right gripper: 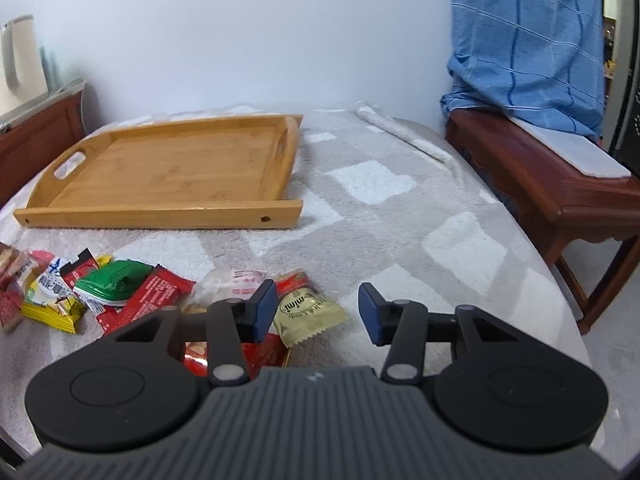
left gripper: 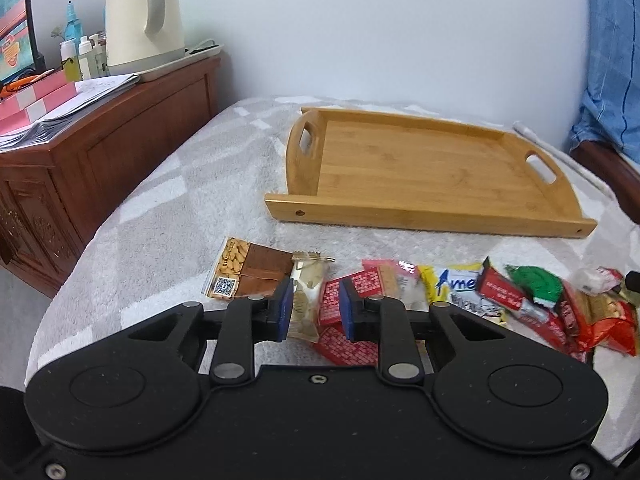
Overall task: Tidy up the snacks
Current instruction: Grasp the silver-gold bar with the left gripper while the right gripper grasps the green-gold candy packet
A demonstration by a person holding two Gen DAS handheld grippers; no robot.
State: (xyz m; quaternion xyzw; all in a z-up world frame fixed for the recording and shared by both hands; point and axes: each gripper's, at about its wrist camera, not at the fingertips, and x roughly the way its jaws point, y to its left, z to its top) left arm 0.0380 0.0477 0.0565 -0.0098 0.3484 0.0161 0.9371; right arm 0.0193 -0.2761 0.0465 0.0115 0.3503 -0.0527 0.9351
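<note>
We look along the left gripper (left gripper: 315,306) at the lower middle of its view. Its jaws stand close together, and a cream packet (left gripper: 306,296) and a red packet (left gripper: 331,300) fill the gap from pad to pad. Whether the pads press on them, we cannot tell.

In the right wrist view the right gripper (right gripper: 317,312) has its jaws apart. A gold packet (right gripper: 310,312) lies between them, close by the pad on the left and clear of the one on the right.

The snacks lie in a loose row across the lower part of both views on a grey-and-white blanket (left gripper: 180,200). Among them are a peanut packet (left gripper: 248,268) at the left end, a yellow packet (left gripper: 456,280) and a green packet (right gripper: 114,280).

The wooden tray (left gripper: 432,216) sits on the blanket beyond the snacks, well apart from them, with nothing in it.

A cream kettle (left gripper: 140,12) stands on a brown cabinet (left gripper: 120,132) at the upper left of the left wrist view. A blue cloth (right gripper: 528,40) hangs over a side table (right gripper: 560,188) at the right edge of the other.
</note>
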